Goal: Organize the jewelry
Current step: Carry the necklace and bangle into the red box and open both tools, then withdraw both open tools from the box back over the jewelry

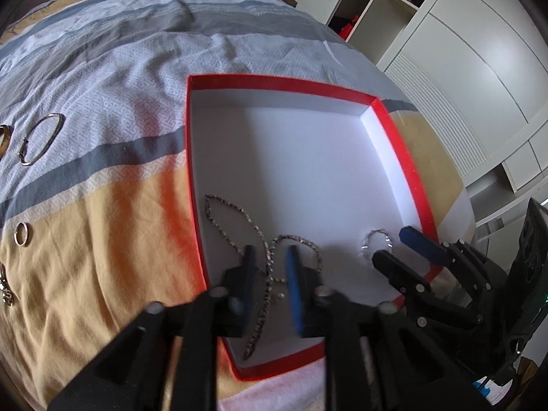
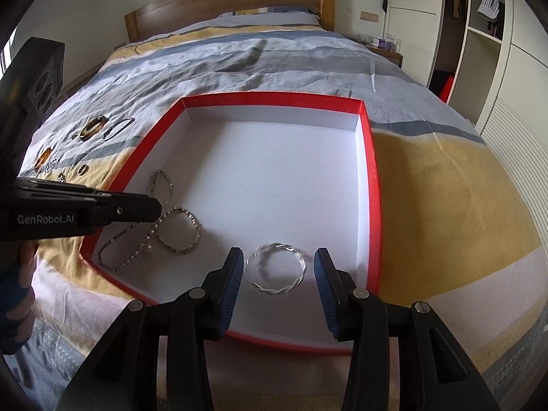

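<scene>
Both my grippers spread over the red box

My right gripper (image 2: 279, 275) fingers straddle the flat silver bangle (image 2: 275, 268); my left gripper (image 1: 270, 267) hangs spread over the chain necklace (image 2: 161, 226), strung along the red box (image 2: 373, 185) near-left wall, on the bed (image 2: 445, 188).

Both grippers hung open, side by side

The left gripper (image 1: 270, 267) pointed forward and down with its blue-padded fingers (image 1: 294, 284) spread apart, nothing pinched between them. The right gripper (image 2: 279, 274) sat just to its right, jaws held wider, pads (image 2: 323, 284) clear on either side. In the right wrist view a hand (image 2: 17, 304) in a dark blue glove showed at the left edge, behind the left gripper's body
</scene>
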### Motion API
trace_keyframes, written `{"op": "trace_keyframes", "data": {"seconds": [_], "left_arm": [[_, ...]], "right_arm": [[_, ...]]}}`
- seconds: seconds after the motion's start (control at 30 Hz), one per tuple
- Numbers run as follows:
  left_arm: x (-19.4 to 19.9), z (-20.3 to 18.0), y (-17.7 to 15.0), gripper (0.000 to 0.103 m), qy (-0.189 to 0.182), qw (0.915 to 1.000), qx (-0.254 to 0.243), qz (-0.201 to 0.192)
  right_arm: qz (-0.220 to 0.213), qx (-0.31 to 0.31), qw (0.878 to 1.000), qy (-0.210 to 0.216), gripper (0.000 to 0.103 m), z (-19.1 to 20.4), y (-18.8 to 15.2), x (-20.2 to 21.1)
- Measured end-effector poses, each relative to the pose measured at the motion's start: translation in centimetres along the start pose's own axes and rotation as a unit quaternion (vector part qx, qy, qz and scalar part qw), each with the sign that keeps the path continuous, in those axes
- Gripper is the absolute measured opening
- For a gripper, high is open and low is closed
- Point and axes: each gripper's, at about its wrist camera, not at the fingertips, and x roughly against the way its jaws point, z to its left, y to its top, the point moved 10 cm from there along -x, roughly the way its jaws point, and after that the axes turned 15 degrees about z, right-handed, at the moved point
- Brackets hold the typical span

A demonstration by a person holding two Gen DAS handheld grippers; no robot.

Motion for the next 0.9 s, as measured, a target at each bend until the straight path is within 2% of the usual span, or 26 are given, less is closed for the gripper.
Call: {"op": "trace_keyframes", "data": {"seconds": [0.3, 0.47, 0.67, 0.9], "left_arm": [[4.3, -1.9, -1.9, 0.031, -0.008, 0.9994, -0.021, -0.026], [7.3, -2.0, -4.3, 0.031, 0.02, 0.9983, -0.032, -0.045], [10.6, 0.4, -8.1, 0.032, 0.052, 0.9972, -0.016, -0.051], [14.2, 5.8, -12.7, 0.036, 0.064, 0.9944, 0.048, -0.069]], "right_arm": [[-0.028, -0.038, 0.999, -0.002, 0.047, -1.1, -1.8, 4.8], [-0.048, -0.046, 0.998, -0.002, 0.048, -0.6, -2.5, 7.9], [-0.065, -0.041, 0.997, 0.008, 0.049, 1.9, -3.1, 11.1], [-0.079, -0.019, 0.996, 0.023, 0.05, 5.9, -4.3, 14.1]]}}
